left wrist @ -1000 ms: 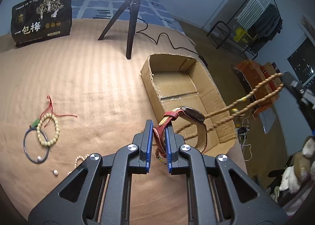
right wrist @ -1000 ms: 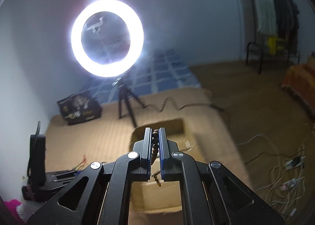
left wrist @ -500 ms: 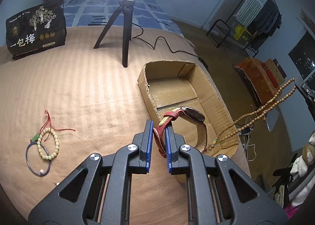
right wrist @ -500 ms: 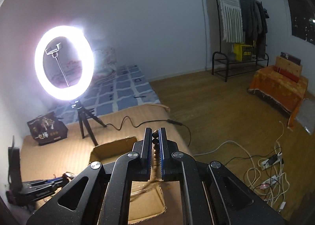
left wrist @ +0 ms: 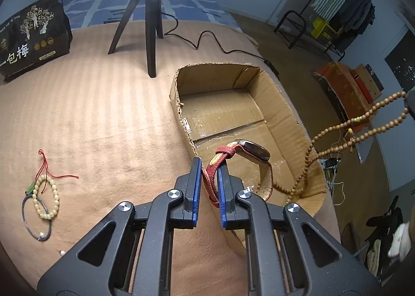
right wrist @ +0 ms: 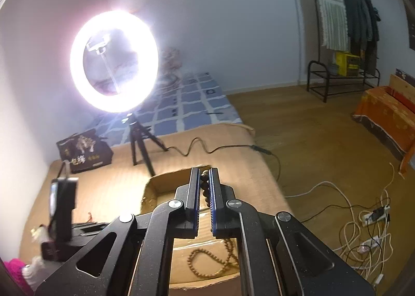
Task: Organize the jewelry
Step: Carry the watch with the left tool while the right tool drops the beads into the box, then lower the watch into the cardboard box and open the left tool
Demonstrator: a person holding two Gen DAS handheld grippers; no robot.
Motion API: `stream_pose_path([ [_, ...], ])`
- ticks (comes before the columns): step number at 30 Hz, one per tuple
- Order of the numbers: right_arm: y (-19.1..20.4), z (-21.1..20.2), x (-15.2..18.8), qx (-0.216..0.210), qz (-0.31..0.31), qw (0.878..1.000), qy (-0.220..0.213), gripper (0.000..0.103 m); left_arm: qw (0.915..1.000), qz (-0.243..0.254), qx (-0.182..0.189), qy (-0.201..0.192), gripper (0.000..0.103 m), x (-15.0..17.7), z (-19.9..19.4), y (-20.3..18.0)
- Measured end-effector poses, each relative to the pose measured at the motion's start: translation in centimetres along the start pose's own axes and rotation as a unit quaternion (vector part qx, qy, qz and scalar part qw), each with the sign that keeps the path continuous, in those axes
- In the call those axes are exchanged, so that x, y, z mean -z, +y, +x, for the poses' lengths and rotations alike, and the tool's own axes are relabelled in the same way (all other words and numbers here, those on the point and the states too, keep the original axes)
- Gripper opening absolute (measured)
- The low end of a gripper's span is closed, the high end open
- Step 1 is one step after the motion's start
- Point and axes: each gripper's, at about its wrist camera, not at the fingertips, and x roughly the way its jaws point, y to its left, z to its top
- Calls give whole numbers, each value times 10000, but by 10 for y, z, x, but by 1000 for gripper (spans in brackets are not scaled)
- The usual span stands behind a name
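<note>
My left gripper (left wrist: 210, 163) is shut on the red woven strap of a watch (left wrist: 249, 152) and holds it over the near end of an open cardboard box (left wrist: 280, 99). My right gripper (right wrist: 205, 175) is shut on a long brown bead necklace (right wrist: 207, 259). The necklace (left wrist: 337, 130) hangs from the right, and its lower loops rest inside the box (right wrist: 158, 184). A cream bead bracelet (left wrist: 46, 197), a thin dark bangle (left wrist: 31, 220) and a red cord (left wrist: 49, 171) lie on the tan cover at the left.
A ring light (right wrist: 114, 60) on a black tripod (left wrist: 147, 23) stands behind the box, its cable trailing right. A black printed bag (left wrist: 31, 36) stands at the far left. A small pearl (left wrist: 62, 252) lies near the front edge. Cables (right wrist: 363, 228) lie on the wooden floor.
The left gripper has moved forward with the watch, closer over the box. The right gripper has lowered the necklace, so its loops now sag into the box instead of stretching taut.
</note>
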Motion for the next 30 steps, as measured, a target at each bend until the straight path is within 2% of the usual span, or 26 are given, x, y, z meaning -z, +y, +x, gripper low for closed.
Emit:
stream_pose_path([
  [8, 16, 21, 15, -318, -193, 9979, 522, 5, 9999, -42, -108, 45, 10, -8, 13, 0],
  [14, 22, 28, 22, -325, -287, 9964, 722, 5, 9999, -115, -96, 54, 14, -11, 14, 3],
  [15, 23, 28, 22, -303, -300, 9964, 730, 7, 9999, -135, -78, 50, 15, -12, 14, 3],
  [17, 24, 30, 23, -214, -333, 9961, 787, 22, 9999, -143, -44, 26, 20, -12, 13, 4],
  [18, 25, 31, 23, -201, -327, 9961, 794, 34, 9999, -128, -48, 21, 20, -13, 12, 4],
  [19, 24, 31, 23, -204, -314, 9962, 790, 37, 9999, -108, -60, 4, 20, -13, 10, 3],
  [30, 25, 37, 25, -131, -298, 9956, 881, 37, 9994, -46, -174, -282, 20, -14, -19, 14],
])
